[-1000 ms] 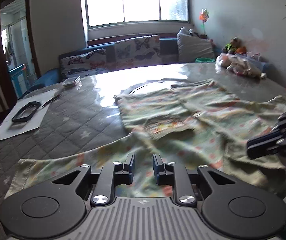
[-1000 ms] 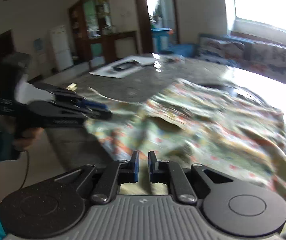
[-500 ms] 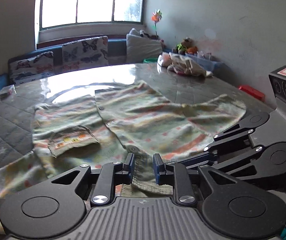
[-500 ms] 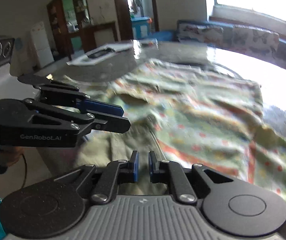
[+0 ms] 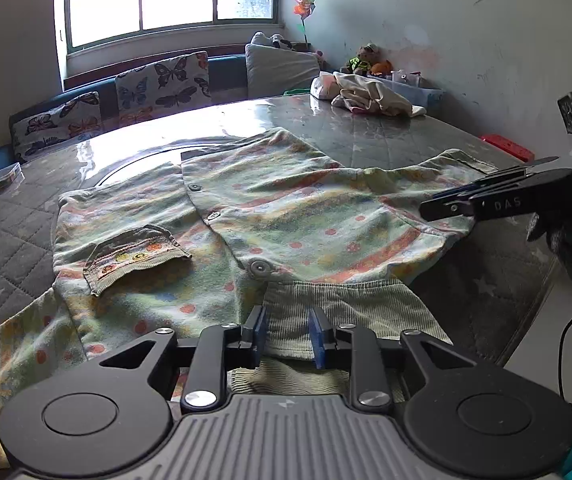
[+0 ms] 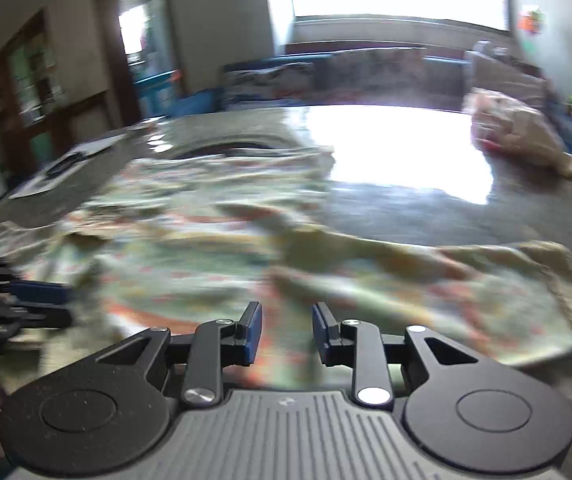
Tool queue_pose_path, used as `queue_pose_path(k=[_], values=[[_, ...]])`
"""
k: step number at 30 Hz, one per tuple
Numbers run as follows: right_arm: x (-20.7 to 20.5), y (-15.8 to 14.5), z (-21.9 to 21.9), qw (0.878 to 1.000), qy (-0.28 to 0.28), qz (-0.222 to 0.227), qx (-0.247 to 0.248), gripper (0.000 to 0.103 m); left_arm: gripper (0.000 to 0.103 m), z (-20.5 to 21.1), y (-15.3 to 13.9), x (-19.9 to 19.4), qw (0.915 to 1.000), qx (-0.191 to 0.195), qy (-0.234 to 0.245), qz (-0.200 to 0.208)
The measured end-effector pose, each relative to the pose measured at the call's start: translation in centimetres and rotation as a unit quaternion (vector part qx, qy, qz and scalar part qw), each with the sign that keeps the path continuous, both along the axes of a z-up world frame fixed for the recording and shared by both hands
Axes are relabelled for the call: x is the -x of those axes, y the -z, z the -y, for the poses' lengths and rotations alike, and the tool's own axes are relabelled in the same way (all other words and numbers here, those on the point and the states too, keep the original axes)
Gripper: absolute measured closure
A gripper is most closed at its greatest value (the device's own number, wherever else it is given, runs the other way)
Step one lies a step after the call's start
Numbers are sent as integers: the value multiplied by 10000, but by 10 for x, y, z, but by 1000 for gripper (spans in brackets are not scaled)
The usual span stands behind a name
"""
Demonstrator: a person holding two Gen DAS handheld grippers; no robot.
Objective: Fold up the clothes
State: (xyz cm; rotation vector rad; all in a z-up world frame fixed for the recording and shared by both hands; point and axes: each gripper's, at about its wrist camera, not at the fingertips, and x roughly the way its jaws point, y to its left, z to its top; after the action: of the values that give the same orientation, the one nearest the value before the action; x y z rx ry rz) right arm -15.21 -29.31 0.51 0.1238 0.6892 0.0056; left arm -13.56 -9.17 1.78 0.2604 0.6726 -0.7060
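Now, garment: the patterned shirt (image 5: 286, 216) lies spread face up across the middle of the left wrist view on the quilted table (image 5: 386, 136), collar (image 5: 338, 312) toward the lower centre of the frame, pocket (image 5: 134, 256) at centre left.
Left gripper: the left gripper (image 5: 286, 332) sits at the bottom centre over the ribbed collar; its jaws are opening, the collar cloth lies between the pads but they do not press on it.
Right gripper: the right gripper (image 6: 286, 332) hangs over the shirt at the lower centre of its own view; its jaws are opening with nothing pinched, only cloth below them. It also shows at the right edge of the left view (image 5: 486, 200), near the sleeve (image 5: 458, 168).
Doing the step well: judged from this layout, the shirt looks flattened and ready for a side fold. Take the sleeve by its cuff edge and one layer only, keep the collar line straight, and carry the sleeve across without dragging the body.
Hard to make out: the right wrist view is smeared by motion, so the cloth edges there are unclear. The near left sleeve (image 5: 10, 360) is cut off at the lower left. A pile of other cloth (image 5: 366, 96) sits at the upper right.
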Motion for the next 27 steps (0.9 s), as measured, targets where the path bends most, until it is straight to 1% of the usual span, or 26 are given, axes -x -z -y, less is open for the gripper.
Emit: queue_pose_path(k=[2,6,7,10,13,15,17,19,21,22,23,24,25,27], values=[[5,1,14,9998,178,65,36,76,65,2,0,0,10000,-55,3,17],[13,1,54,9967,813,25,39,75,63,2,1,-1,10000,-92,3,16],[14,0,59,9962,874,37,13,75,62,3,0,-1,9999,-105,-6,12],[10,-2,79,9943,1061,115,62,69,60,4,1,-1,9999,-164,0,24],[-1,5,93,9932,1144,52,226,69,59,5,0,-1,9997,-227,12,37],[-4,7,104,9916,1259,99,281,69,58,5,0,0,9997,-255,6,50],[-3,7,113,9888,1463,105,279,69,56,4,0,0,9997,-251,-15,38],[-2,5,123,9858,1668,123,166,70,55,3,0,0,9997,-255,-35,23],[-2,1,124,9846,1726,179,227,69,54,4,-3,1,9997,-261,-10,28],[-3,1,123,9851,1694,196,246,67,51,5,-5,2,9996,-269,16,48],[-5,0,122,9859,1644,205,251,65,46,6,-7,4,9996,-279,35,88],[-6,0,121,9866,1595,214,255,62,44,7,-10,7,9995,-286,47,135],[-8,1,120,9867,1588,184,286,58,42,8,-13,9,9994,-274,61,184],[-8,5,119,9863,1609,117,339,57,36,9,-19,11,9995,-197,70,235]])
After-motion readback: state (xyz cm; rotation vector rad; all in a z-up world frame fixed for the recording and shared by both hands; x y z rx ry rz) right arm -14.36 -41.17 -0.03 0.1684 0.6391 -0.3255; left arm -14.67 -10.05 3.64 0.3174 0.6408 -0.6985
